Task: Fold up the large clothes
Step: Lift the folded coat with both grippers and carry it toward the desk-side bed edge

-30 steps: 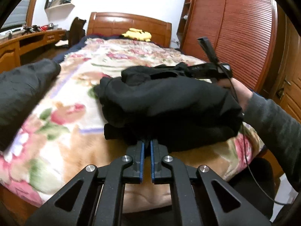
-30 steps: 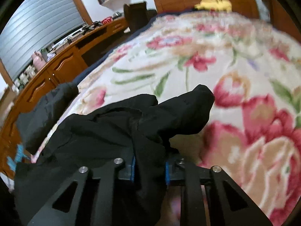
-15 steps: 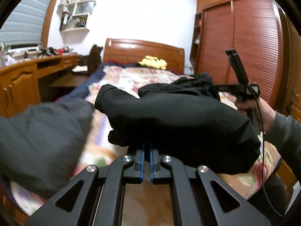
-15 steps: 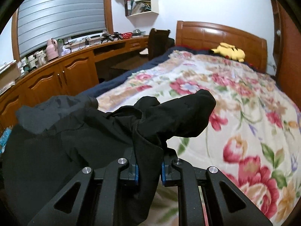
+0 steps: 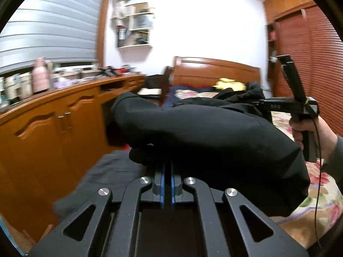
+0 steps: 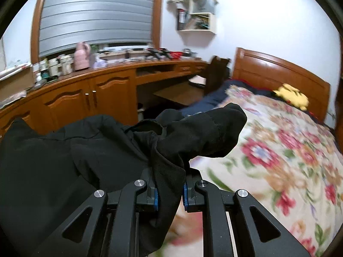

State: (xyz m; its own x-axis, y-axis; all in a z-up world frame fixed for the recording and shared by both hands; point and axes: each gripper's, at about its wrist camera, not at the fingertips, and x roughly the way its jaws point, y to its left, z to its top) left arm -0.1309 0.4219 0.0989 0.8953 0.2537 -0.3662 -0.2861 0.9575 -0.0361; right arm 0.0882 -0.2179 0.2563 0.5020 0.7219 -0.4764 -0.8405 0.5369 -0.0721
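Black garment (image 5: pixel 205 137) pinched in both my tools: left tool (image 5: pixel 167 171) clamped thin on its edge, right tool (image 6: pixel 169 184) gripping a thick bunch. It hangs folded above the floral bed (image 6: pixel 289 150). Folding looks mostly done; setting down remains.

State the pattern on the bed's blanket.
Floral: red and pink flowers on cream blanket, best seen in the right wrist view.
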